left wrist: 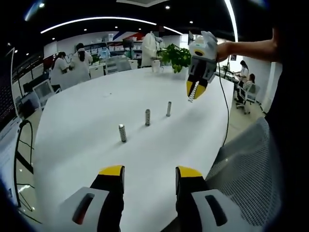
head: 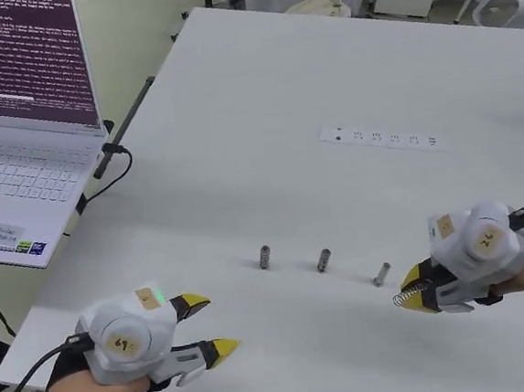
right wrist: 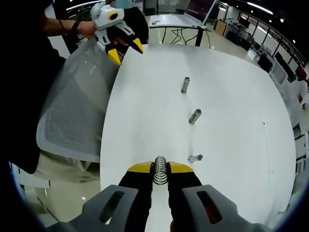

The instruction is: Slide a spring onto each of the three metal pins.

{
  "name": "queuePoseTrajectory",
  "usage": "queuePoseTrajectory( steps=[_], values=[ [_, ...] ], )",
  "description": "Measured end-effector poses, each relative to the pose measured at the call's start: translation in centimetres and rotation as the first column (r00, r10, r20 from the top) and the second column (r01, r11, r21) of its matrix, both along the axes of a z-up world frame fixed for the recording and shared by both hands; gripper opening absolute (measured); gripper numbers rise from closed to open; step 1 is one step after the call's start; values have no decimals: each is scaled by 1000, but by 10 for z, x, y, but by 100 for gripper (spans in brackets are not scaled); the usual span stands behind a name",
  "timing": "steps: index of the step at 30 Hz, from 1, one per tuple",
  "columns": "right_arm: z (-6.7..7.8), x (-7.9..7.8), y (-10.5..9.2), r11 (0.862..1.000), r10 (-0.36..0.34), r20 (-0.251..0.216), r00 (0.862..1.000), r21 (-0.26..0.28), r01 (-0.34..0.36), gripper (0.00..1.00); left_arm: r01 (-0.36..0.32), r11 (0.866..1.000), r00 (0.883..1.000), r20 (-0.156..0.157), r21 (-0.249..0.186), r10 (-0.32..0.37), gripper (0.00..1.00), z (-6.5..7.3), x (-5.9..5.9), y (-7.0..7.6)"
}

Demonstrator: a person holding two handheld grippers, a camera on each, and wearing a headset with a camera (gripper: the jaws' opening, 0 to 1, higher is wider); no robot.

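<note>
1. Left white gripper with yellow tips [head: 211,326], down at 7 o'clock in the head view: jaws spread, nothing in them.
2. Three short metal pins stand in a row on the white table [head: 264,113]. The left pin [head: 265,257] and middle pin [head: 324,260] each wear a coiled steel spring; the right pin [head: 381,274] looks bare.
3. Right gripper [head: 417,292], at 4 o'clock: clenched on a third spring [head: 404,296], just off the right pin's 4 o'clock.
</note>
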State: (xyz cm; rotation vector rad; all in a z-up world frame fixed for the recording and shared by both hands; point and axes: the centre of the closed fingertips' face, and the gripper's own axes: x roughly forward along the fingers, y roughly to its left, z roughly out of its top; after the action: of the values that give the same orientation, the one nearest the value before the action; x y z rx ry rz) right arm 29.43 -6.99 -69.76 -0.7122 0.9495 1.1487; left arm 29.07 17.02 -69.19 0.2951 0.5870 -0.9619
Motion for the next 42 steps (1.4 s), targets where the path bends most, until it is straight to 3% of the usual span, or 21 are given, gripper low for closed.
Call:
queuePoseTrajectory(
  steps=[10, 22, 42],
  values=[
    [-9, 15, -11, 999, -32, -22, 999, -39, 31, 9, -49, 999, 999, 7, -14, 49, 44, 5, 4, 13],
    [-15, 34, -23, 995, -68, -15, 998, -72, 67, 9, -97, 995, 995, 8, -19, 97, 49, 11, 6, 28],
    [-21, 57, -23, 994, -35, -21, 999, -106, 32, 9, -143, 989, 990, -1, -32, 143, 51, 16, 11, 36]
  ],
)
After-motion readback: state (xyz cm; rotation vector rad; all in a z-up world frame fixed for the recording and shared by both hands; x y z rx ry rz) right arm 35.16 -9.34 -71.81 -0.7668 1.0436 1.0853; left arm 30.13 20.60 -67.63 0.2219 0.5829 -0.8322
